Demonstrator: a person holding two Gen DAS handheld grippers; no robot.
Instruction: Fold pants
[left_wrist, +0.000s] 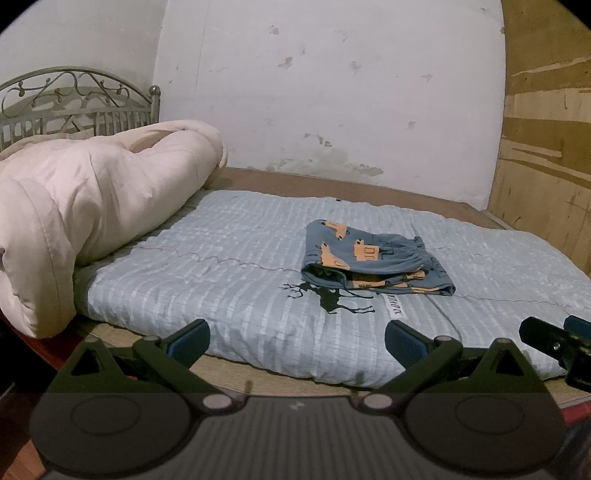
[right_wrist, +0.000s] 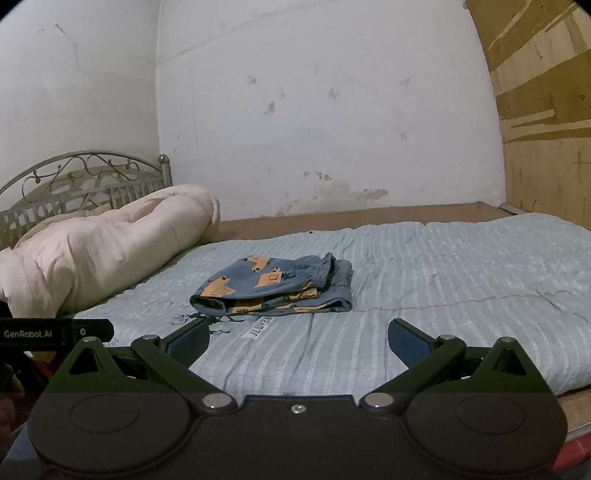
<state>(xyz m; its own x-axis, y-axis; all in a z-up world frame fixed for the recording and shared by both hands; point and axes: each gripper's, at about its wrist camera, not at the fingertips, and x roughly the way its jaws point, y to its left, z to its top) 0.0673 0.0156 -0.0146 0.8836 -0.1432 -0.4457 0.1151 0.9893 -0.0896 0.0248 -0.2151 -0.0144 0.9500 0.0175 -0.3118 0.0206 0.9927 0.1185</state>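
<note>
The pants (left_wrist: 373, 258), blue with orange truck prints, lie folded in a small stack on the light blue bedspread (left_wrist: 221, 266). They also show in the right wrist view (right_wrist: 277, 288), centre left. My left gripper (left_wrist: 295, 341) is open and empty, held back over the bed's near edge, well short of the pants. My right gripper (right_wrist: 297, 341) is open and empty too, near the bed's front edge with the pants ahead of it. The right gripper's tip also shows at the right edge of the left wrist view (left_wrist: 554, 343).
A rolled pinkish duvet (left_wrist: 92, 206) lies at the left against a metal headboard (left_wrist: 74, 99). A white wall (left_wrist: 332, 92) stands behind the bed, a plywood panel (left_wrist: 546, 147) on the right. The bedspread (right_wrist: 443, 277) stretches right of the pants.
</note>
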